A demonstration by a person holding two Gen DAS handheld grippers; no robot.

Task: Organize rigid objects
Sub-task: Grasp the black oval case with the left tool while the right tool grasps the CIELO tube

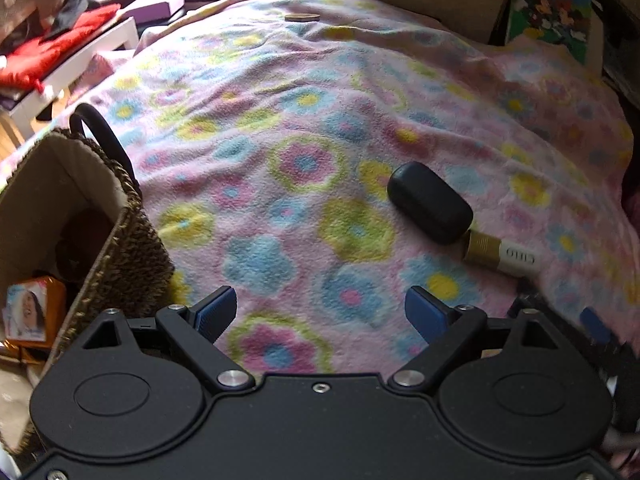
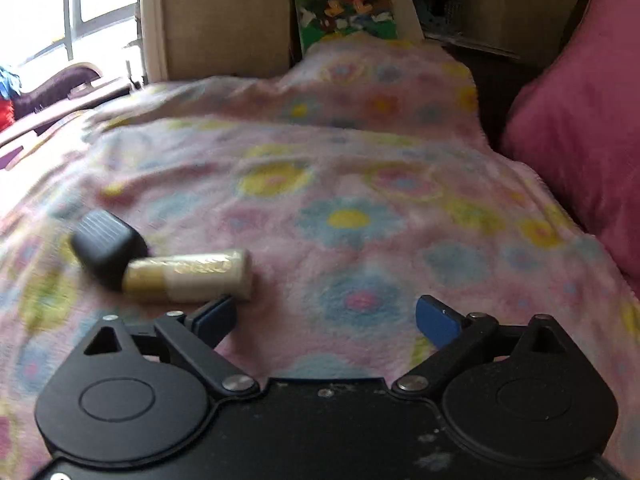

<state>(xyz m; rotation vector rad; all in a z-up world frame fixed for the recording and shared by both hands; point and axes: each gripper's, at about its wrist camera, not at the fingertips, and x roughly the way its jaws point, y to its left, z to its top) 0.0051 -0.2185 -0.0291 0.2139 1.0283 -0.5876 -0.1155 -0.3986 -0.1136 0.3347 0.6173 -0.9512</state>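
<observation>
A black oval case lies on the flowered blanket, with a gold and white tube touching its right end. My left gripper is open and empty, nearer than the case and to its left. A woven basket stands at the left, holding an orange box. In the right wrist view the black case and the tube lie at the left. My right gripper is open and empty, its left fingertip just below the tube's end.
A small wooden disc lies at the blanket's far edge. A cartoon picture board leans at the back right. A pink cushion bounds the right side. A white bench with red cushions stands at the far left.
</observation>
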